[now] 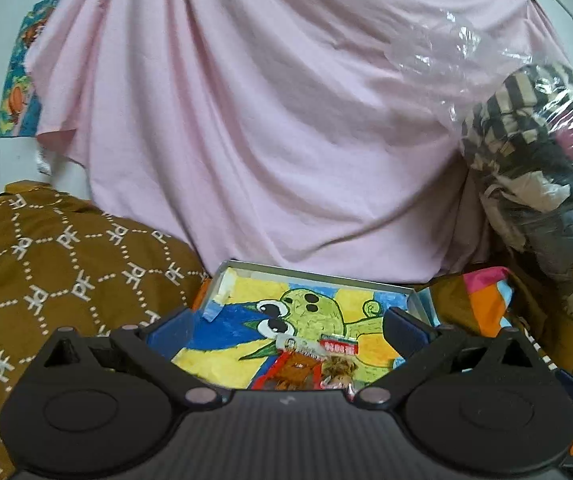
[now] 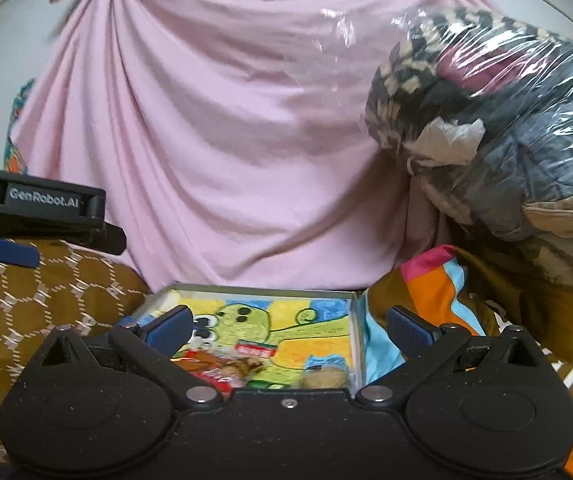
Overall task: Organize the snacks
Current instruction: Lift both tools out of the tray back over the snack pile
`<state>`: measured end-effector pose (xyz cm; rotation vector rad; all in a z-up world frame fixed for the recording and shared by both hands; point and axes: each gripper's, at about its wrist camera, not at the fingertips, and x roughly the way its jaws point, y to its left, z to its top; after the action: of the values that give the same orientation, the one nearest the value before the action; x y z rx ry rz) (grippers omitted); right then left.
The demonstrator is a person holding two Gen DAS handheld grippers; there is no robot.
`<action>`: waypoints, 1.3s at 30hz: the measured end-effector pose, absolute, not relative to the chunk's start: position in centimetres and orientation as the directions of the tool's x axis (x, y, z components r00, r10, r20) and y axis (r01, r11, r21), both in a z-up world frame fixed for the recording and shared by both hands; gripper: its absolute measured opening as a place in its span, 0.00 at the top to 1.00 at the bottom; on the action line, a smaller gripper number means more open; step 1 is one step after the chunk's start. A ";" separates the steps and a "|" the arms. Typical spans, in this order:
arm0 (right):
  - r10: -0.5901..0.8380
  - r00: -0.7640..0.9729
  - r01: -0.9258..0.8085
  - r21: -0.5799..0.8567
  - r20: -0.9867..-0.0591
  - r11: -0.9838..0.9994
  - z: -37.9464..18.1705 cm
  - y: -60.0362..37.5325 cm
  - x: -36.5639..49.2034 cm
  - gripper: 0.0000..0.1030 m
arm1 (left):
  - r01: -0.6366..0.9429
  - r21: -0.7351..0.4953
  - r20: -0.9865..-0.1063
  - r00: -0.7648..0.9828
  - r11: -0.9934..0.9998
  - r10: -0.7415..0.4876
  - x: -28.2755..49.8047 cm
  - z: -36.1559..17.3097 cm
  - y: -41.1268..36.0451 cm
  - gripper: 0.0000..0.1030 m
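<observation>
Tray (image 2: 353, 312): holds a red packet (image 2: 210, 368), a blue packet (image 2: 326, 364).
Left gripper (image 1: 286, 332): jaws spread, empty.
Right gripper (image 2: 286, 330): jaws spread, empty.

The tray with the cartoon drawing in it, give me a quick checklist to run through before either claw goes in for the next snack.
1. Left claw open with nothing held: ok, fingers spread wide.
2. Right claw open with nothing held: ok.
3. Tray in front of both claws: ok, its rim shows in both views.
4. Snacks in view: ok, a red snack packet lies on the drawing and a blue-wrapped snack sits by the tray's right wall.
5. Red packet clear of the claws: ok, it lies between the left claw's fingers, untouched.
6. Near edge of the tray: cannot tell, the claw bodies hide it.
</observation>
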<state>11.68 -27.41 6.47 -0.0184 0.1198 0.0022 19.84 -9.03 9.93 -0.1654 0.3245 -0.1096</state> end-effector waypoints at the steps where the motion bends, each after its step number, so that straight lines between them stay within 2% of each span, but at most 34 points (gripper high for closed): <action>1: 0.010 0.993 -0.012 -0.017 -0.119 1.000 6.6 -27.2 10.8 0.01 | 0.081 -0.179 -0.306 0.942 0.980 -0.134 19.3 9.9 -8.7 0.00; 11: 0.075 0.987 -0.069 0.045 -0.139 0.997 8.0 -24.7 3.7 0.01 | 0.087 -0.185 -0.303 0.943 0.979 -0.141 13.5 9.2 -4.9 0.00; 17: 0.088 0.975 -0.076 0.068 -0.204 0.995 7.7 -23.4 0.6 0.01 | 0.080 -0.161 -0.340 0.931 0.984 -0.131 10.4 8.5 -2.9 0.00; 24: 0.095 0.955 -0.080 0.065 -0.282 0.995 6.7 -22.5 -2.3 0.01 | 0.096 -0.057 -0.386 0.916 0.994 -0.110 7.0 7.2 -1.3 0.00; 29: 0.107 0.931 -0.101 0.036 -0.349 0.994 5.4 -21.5 -3.4 0.01 | 0.117 -0.015 -0.447 0.887 0.993 -0.111 6.2 5.6 -0.2 0.00; 39: 0.145 0.843 -0.187 -0.030 -0.518 0.982 2.1 -19.0 -2.8 0.01 | 0.117 -0.036 -0.595 0.796 0.993 -0.115 7.2 1.4 1.3 0.00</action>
<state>-2.83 -19.03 2.14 -0.0805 0.5403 0.1755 7.20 1.33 1.40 0.0023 0.6389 -0.1244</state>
